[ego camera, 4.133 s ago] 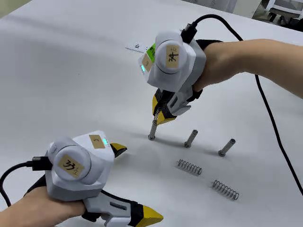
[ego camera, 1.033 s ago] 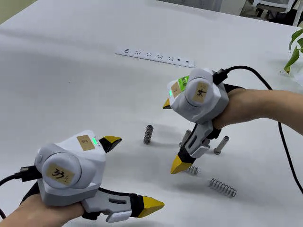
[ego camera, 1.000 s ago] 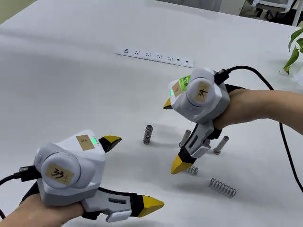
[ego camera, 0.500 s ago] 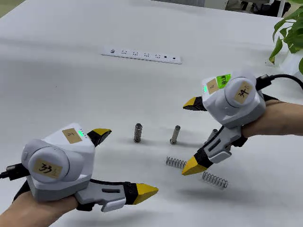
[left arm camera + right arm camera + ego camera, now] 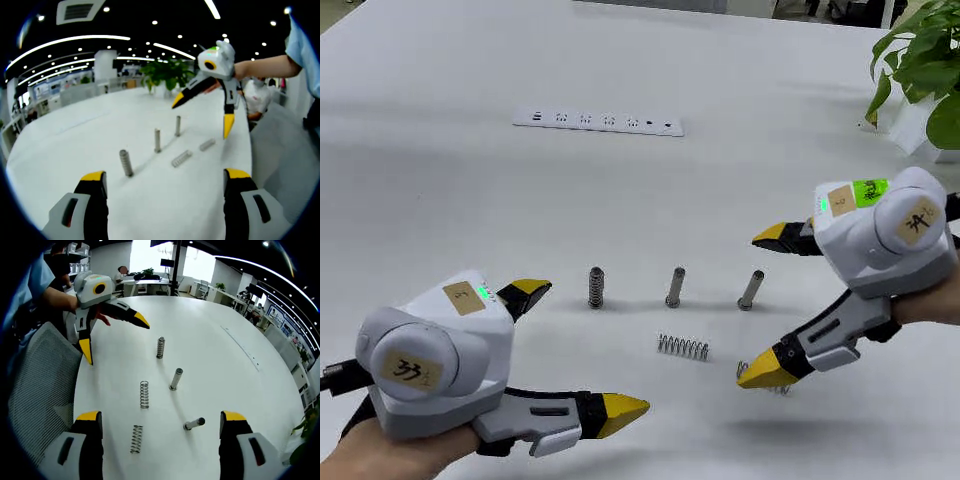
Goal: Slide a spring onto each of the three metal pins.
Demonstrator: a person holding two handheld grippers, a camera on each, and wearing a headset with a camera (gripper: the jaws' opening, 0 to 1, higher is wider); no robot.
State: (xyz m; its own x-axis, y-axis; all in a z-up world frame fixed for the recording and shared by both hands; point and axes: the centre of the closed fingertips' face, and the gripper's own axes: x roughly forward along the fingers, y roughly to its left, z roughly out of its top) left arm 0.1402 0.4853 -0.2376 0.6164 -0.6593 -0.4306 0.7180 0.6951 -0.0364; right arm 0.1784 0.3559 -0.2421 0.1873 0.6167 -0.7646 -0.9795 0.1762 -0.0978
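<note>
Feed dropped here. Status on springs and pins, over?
Left gripper open, right gripper open, both empty. Sprung pin nearest left gripper; two bare pins beside it. Two loose springs on table by right gripper. Nothing blocking.

A white power strip (image 5: 598, 122) lies flat on the white table (image 5: 440, 200) at about 11 o'clock in the head view, well apart from everything else. A leafy green plant (image 5: 920, 50) stands at 2 o'clock, cut off by the frame's edge. In the right gripper view a grey mesh chair (image 5: 42, 385) sits beside the table at 9 o'clock.
</note>
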